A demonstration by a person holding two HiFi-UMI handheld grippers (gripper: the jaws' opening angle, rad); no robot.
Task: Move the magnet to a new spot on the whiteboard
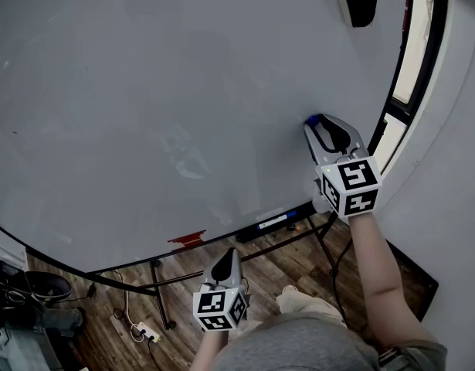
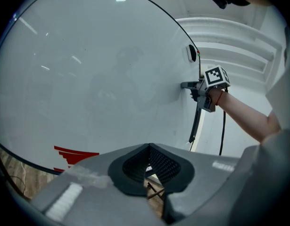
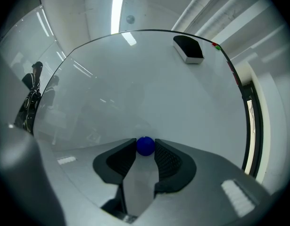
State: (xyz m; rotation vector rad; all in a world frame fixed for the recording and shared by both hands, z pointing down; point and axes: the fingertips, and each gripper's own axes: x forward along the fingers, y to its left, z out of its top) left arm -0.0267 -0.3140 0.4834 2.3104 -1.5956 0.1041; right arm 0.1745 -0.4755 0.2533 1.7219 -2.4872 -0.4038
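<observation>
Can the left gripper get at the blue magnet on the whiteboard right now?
Probably not. The left gripper sits low, near the bottom edge of the whiteboard, with its jaws shut and well away from the blue magnet. The right gripper has its jaws on the magnet from both sides.

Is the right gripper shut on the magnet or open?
Shut on it. In its own view, both jaws of the right gripper touch the blue magnet, one on each side.

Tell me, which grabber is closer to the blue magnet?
Right. The right gripper has the blue magnet between its jaws on the whiteboard; the left gripper sits low, far off, below the board.
</observation>
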